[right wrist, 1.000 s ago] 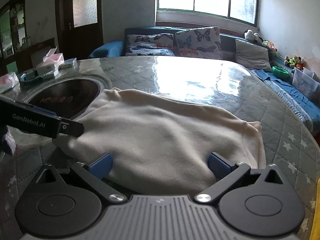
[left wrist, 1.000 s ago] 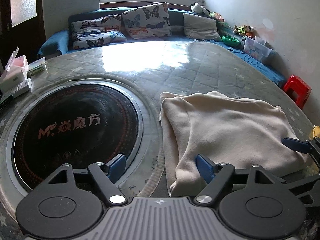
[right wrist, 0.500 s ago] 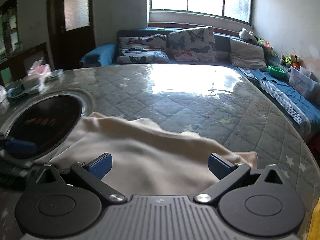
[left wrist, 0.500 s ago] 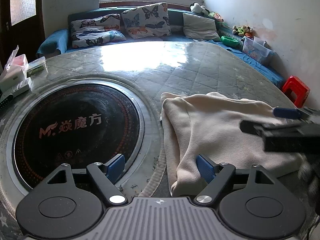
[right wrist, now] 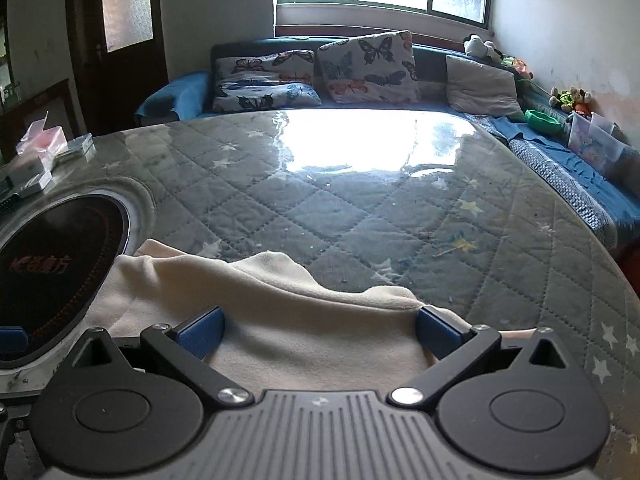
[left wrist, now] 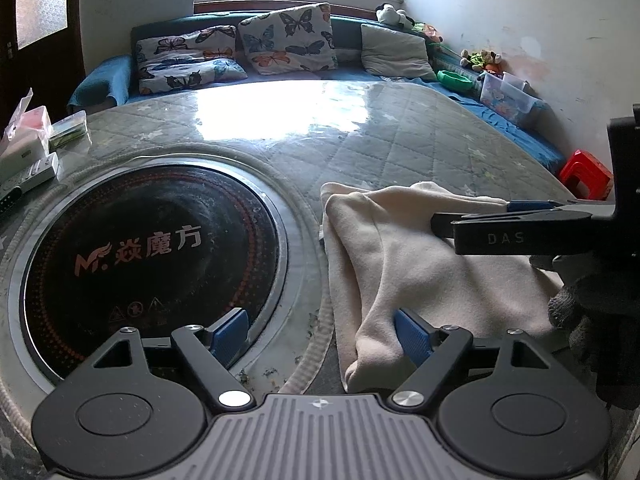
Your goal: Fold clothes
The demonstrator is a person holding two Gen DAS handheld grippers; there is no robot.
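A cream garment (left wrist: 420,256) lies folded on the quilted table, just right of the round cooktop. My left gripper (left wrist: 320,332) stands open at the garment's near left corner, its right pad against the cloth edge and nothing held. From the right, my right gripper (left wrist: 480,218) reaches in side-on over the garment, held by a gloved hand (left wrist: 580,308). In the right wrist view, the right gripper (right wrist: 320,334) is open, with the garment (right wrist: 280,304) spread below and between its blue pads, not clamped. The garment's far edge shows a wavy fold.
A black round induction cooktop (left wrist: 152,248) is set into the table on the left. Small boxes (left wrist: 28,152) sit at the far left edge. Beyond the table are a sofa with butterfly cushions (left wrist: 288,40), a plastic bin (left wrist: 506,94) and a red stool (left wrist: 586,178).
My right gripper has moved forward and leftward over the garment, which now sits lower in its view. The left gripper has barely moved. Both stay open.
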